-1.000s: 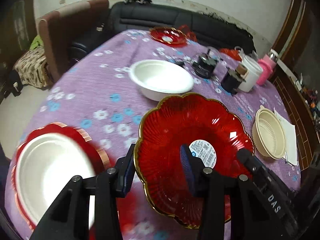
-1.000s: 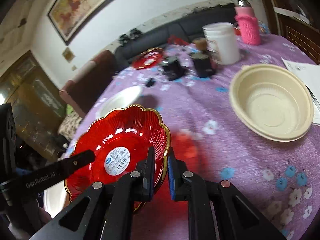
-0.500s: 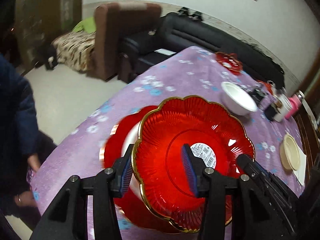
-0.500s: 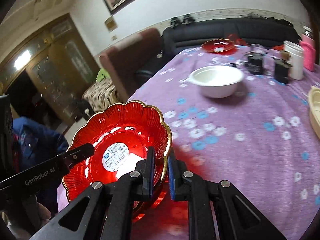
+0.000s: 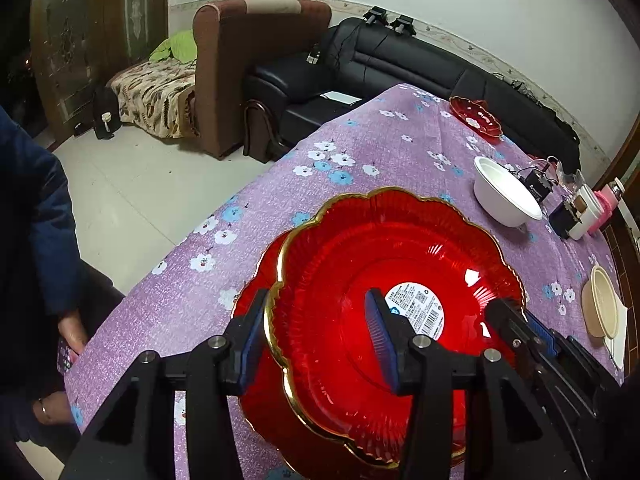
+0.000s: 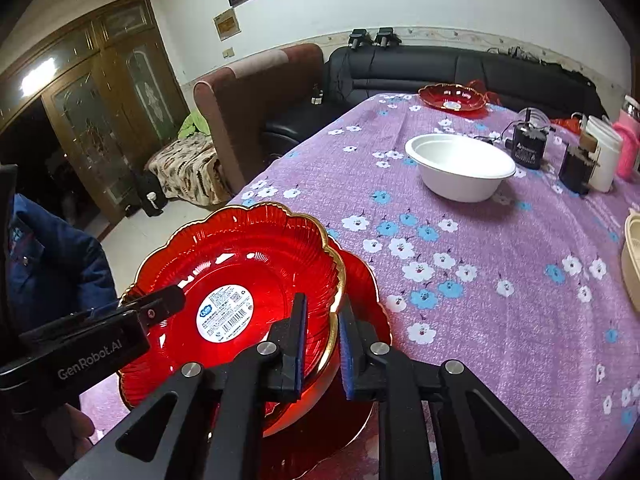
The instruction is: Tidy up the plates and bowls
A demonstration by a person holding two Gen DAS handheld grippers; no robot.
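A red scalloped plate with a gold rim and a white label is held by both grippers. My left gripper straddles its left rim with a wide gap. My right gripper is shut on its right rim. The plate sits over a second red plate on the purple flowered tablecloth; a white bowl shows faintly under it. A white bowl stands further along the table. A third red plate lies at the far end.
A cream bowl sits on paper at the right edge. Black devices, a white cup and a pink bottle stand at the far right. A person in blue is by the table's left edge.
Both grippers carried the red plate left, from the table's middle to over the red plate with the white bowl, and lowered it there. The right jaws have widened slightly.
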